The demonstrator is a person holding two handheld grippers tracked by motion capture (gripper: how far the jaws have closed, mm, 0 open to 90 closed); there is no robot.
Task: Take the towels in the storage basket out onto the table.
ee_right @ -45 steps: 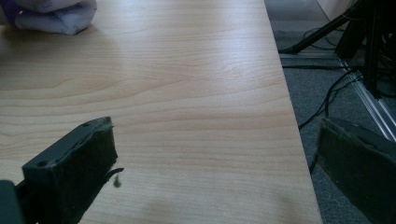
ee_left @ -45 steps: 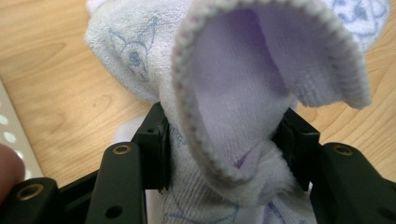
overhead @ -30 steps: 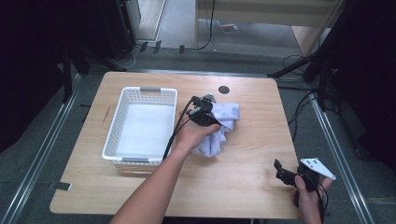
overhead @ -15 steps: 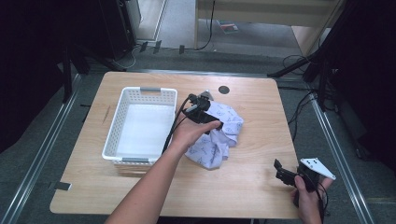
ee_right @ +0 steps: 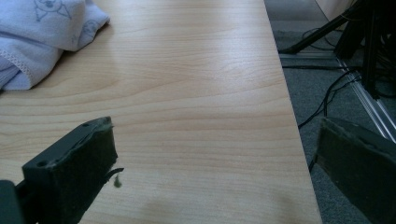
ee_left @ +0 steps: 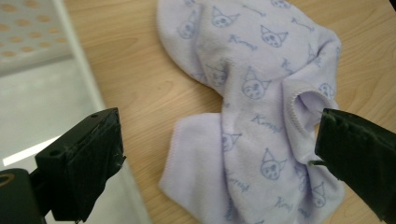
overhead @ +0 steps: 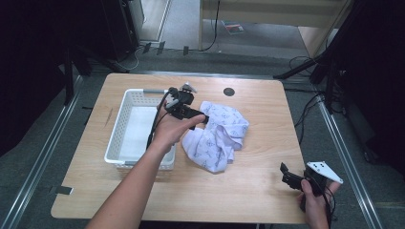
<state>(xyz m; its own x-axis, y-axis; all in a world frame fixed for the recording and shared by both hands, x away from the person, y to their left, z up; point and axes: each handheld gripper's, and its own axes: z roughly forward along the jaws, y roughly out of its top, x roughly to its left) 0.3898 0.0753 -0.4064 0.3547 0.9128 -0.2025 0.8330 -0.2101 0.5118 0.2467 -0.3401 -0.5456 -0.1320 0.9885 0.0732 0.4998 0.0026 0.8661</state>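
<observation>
Cloth (overhead: 217,136): soft pale-lilac knit, printed with small cat faces, crumpled in folds on the wood-grain counter (overhead: 258,191) just beside the basket.
Basket (overhead: 125,125): white perforated plastic, rectangular.
Left gripper (ee_left: 219,154): fingers just opened, spread wide above the cloth, gripping nothing.
Right gripper (ee_right: 215,163): fingers open over bare counter, well apart from the cloth.

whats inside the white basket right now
The basket looks empty: a bare white floor. The hand and left gripper cover its near right corner, so that part can't be checked.
</observation>
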